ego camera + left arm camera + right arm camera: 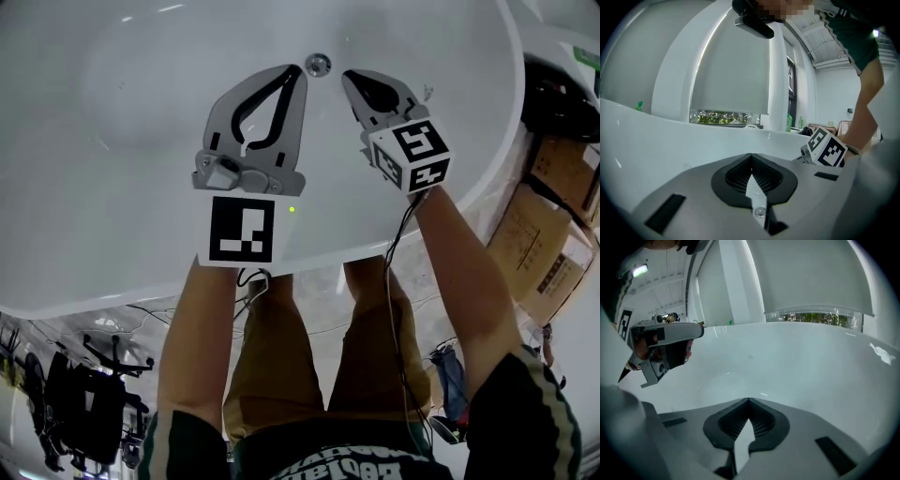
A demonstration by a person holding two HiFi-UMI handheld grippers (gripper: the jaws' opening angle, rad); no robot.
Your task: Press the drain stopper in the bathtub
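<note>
Inspector: White bathtub (112,187) fills most of the head view. Cardboard boxes (553,216) stand outside its rim at right. Where is the drain stopper?

Clerk: Drain stopper (318,65) sits on the tub floor near the top of that view. It lies between the tips of the left gripper (298,71) and the right gripper (346,76), just beside both. Contact cannot be confirmed. The person's forearms (211,319) reach over the near rim.

Inspector: Left gripper view?

Clerk: Jaws clenched tip to tip, nothing held between them. White tub wall lies ahead. The right gripper's marker cube (827,148) shows at right. A window with greenery (724,117) and a green bottle (789,123) show beyond the far rim.

Inspector: Right gripper view?

Clerk: Jaws likewise pressed together, empty. Smooth tub wall lies ahead and the left gripper's grey body shows at left, held apart from the wall. The stopper cannot be made out in either gripper view.
</note>
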